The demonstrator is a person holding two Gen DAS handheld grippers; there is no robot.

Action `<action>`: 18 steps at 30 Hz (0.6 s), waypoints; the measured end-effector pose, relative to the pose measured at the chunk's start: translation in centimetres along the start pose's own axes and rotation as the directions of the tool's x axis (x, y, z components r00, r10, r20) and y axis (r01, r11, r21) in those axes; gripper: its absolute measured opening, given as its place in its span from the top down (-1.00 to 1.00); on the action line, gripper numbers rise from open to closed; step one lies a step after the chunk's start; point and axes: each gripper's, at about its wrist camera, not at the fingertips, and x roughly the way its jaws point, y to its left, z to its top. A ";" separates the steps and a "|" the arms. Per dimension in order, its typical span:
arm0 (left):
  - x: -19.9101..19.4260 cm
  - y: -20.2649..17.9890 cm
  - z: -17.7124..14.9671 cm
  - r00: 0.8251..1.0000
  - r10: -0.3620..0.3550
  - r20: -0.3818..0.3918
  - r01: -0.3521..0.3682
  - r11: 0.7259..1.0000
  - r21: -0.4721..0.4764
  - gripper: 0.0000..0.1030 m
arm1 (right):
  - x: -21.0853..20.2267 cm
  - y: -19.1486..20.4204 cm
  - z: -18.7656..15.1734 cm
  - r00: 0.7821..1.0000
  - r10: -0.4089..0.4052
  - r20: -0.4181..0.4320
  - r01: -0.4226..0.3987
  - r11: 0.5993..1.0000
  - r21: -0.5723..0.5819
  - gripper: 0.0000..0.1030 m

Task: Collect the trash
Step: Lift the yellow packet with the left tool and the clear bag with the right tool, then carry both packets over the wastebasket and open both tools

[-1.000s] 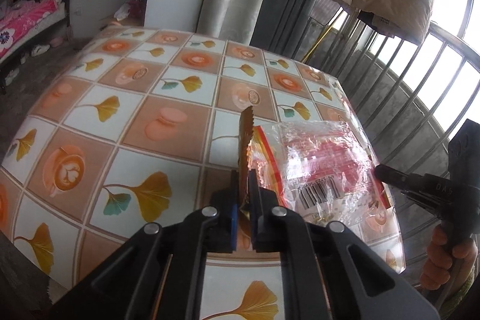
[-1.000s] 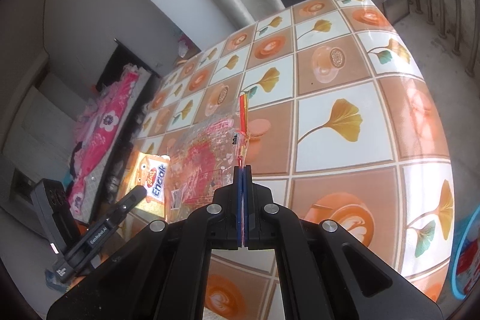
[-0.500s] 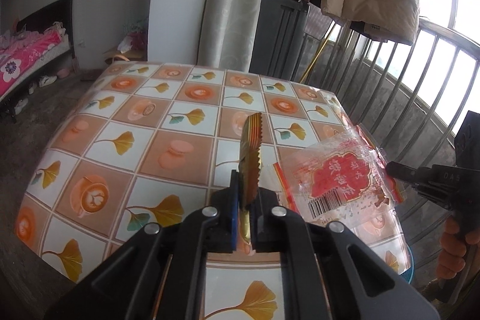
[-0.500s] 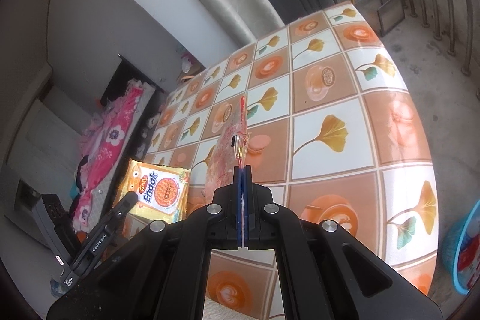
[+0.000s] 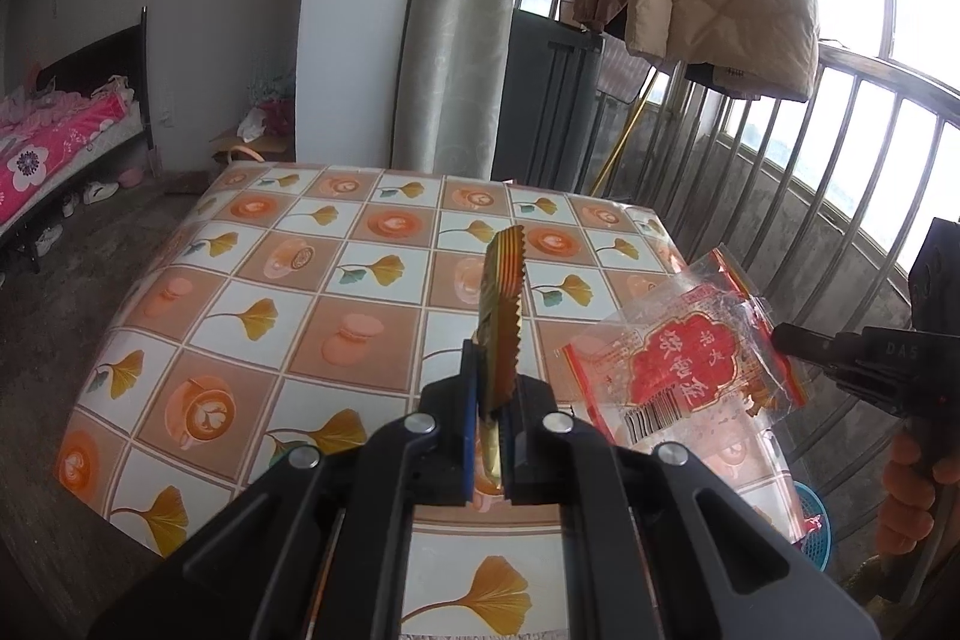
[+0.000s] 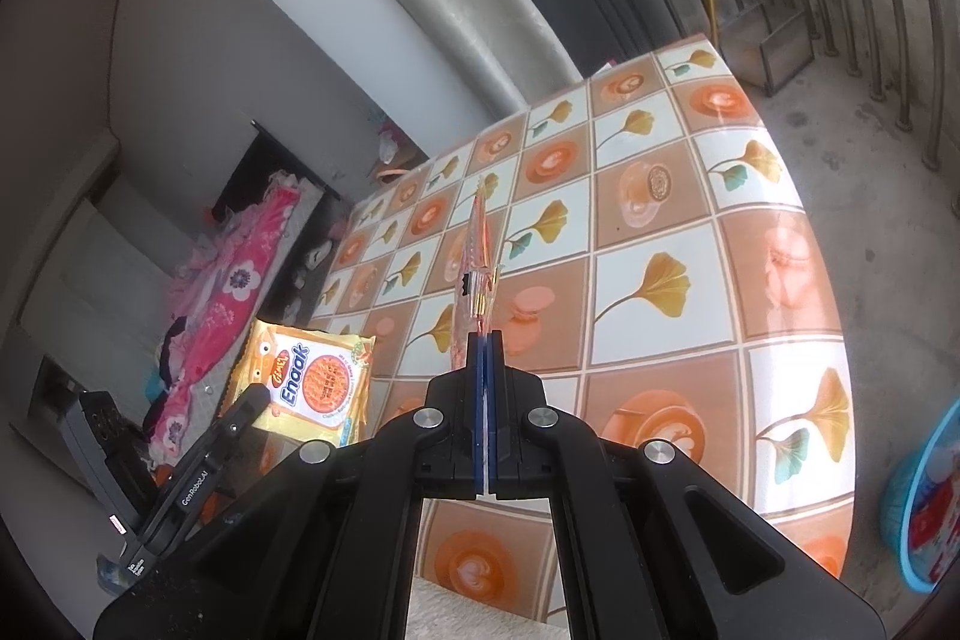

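Note:
My left gripper (image 5: 487,388) is shut on a yellow Enaak snack wrapper (image 5: 501,316), seen edge-on and held above the table; its printed face shows in the right wrist view (image 6: 309,388). My right gripper (image 6: 485,340) is shut on a clear wrapper with red print (image 6: 477,256), seen edge-on. That wrapper shows flat in the left wrist view (image 5: 684,364), hanging off the table's right edge from the right gripper (image 5: 780,340). Both wrappers are lifted clear of the table (image 5: 288,292).
A blue basket (image 6: 924,496) with trash stands on the floor by the table's right side, also in the left wrist view (image 5: 813,526). A metal railing (image 5: 780,172) runs to the right. A bed with pink bedding (image 5: 42,142) lies to the left.
Both grippers have risen and pulled back from the table, each carrying its wrapper. The clear wrapper has come up off the table surface and hangs in the air.

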 end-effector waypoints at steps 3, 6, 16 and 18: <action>-0.7 -0.6 0.2 1.000 -0.002 0.013 0.002 1.000 0.008 0.90 | -0.8 0.1 0.0 1.000 0.006 0.015 -0.006 1.000 -0.002 1.00; -1.4 -1.2 0.3 1.000 -0.007 0.025 0.007 1.000 0.017 0.90 | -1.7 0.1 -0.1 0.999 0.009 0.031 -0.009 1.000 -0.003 1.00; -3.2 -4.6 1.3 0.994 -0.092 0.058 0.089 0.995 0.053 0.90 | -5.6 -0.9 -0.1 0.995 -0.007 0.100 0.006 1.000 0.006 1.00; -3.4 -5.8 1.6 0.990 -0.129 0.059 0.125 0.990 0.072 0.90 | -7.1 -1.5 -0.3 0.992 -0.023 0.124 0.021 1.000 0.013 1.00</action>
